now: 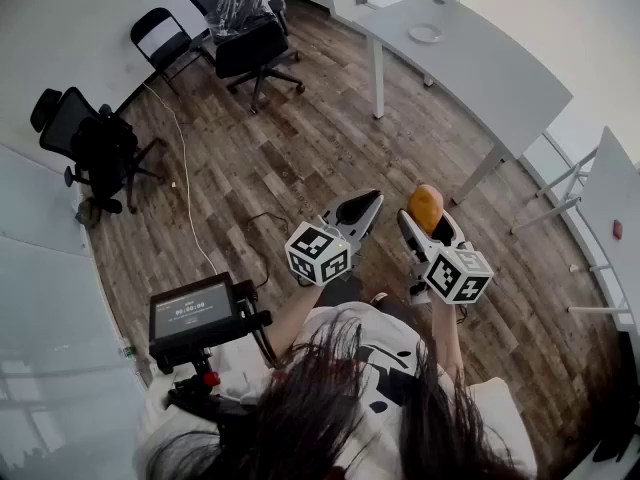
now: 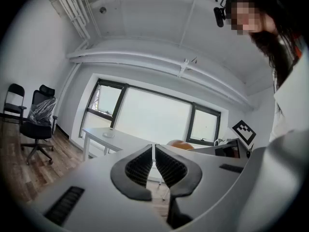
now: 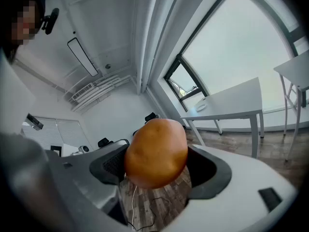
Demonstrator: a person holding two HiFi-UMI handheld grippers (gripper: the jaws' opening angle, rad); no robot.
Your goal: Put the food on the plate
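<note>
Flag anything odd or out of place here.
Nothing is spilled or broken. One office chair has its back wrapped in plastic, and a white cable trails loose across the floor.

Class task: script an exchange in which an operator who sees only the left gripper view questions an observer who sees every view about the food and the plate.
Operator: Where is the food?
Observer: The right gripper is clamped on it. It is rounded and orange-brown.
Operator: Anything on the plate yet?
Observer: In the head view, the plate on the white table looks bare.
</note>
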